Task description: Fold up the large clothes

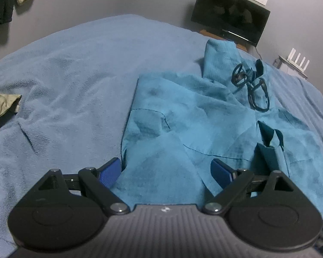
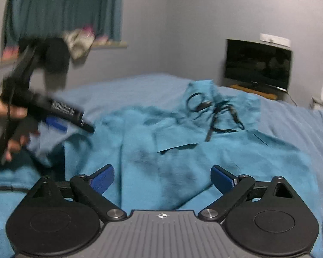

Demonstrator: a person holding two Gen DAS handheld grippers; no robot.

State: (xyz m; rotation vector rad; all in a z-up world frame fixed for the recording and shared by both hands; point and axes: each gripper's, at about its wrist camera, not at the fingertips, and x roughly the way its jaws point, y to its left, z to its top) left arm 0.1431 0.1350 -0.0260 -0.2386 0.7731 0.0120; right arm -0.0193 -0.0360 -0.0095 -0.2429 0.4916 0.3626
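1. Blue fleece covers the bed, and it carries everything you are working on.
2. Teal and rumpled, the garment lies spread on the bed, its long axis running from just under your tongs away toward the dark monitor, with a black cord looped on its far end.
3. Your left tongs stand wide apart and hold nothing; they sit over the garment's near left edge, so the cloth lies ahead and to their right.
4. Your right tongs are also spread wide and empty, above the garment's near middle; this hand looks the nearer to the bulk of the cloth.
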